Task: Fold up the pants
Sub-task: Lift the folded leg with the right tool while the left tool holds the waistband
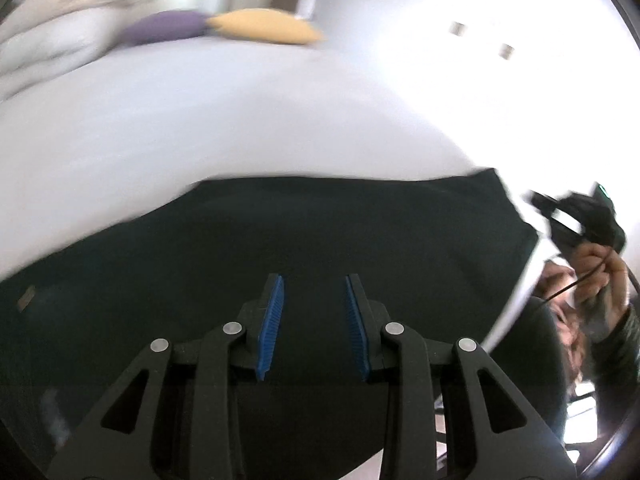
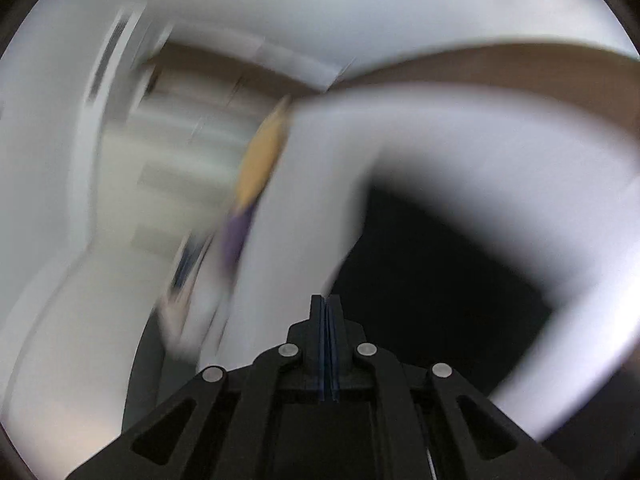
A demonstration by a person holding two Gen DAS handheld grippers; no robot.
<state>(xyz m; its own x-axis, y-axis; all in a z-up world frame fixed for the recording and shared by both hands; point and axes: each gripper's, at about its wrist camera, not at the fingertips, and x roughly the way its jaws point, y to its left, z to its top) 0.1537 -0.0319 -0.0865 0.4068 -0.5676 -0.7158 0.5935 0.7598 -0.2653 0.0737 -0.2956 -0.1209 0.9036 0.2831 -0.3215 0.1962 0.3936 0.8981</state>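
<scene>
Black pants (image 1: pixel 304 232) lie spread flat on a white bed (image 1: pixel 200 120), filling the lower half of the left wrist view. My left gripper (image 1: pixel 315 280) is open and empty, its blue pads (image 1: pixel 272 320) just above the dark cloth. My right gripper (image 2: pixel 327 300) is shut with the pads pressed together and nothing visible between them. It is lifted off the bed and also shows in the left wrist view (image 1: pixel 576 216), held in a hand past the pants' right edge. The right wrist view is heavily blurred; the pants (image 2: pixel 432 280) show as a dark patch.
A purple pillow (image 1: pixel 164 28), a yellow pillow (image 1: pixel 264 26) and white bedding (image 1: pixel 52 40) lie at the far end of the bed. The person's head and arm (image 1: pixel 592 312) are at the right. A white wall (image 1: pixel 480 20) stands behind.
</scene>
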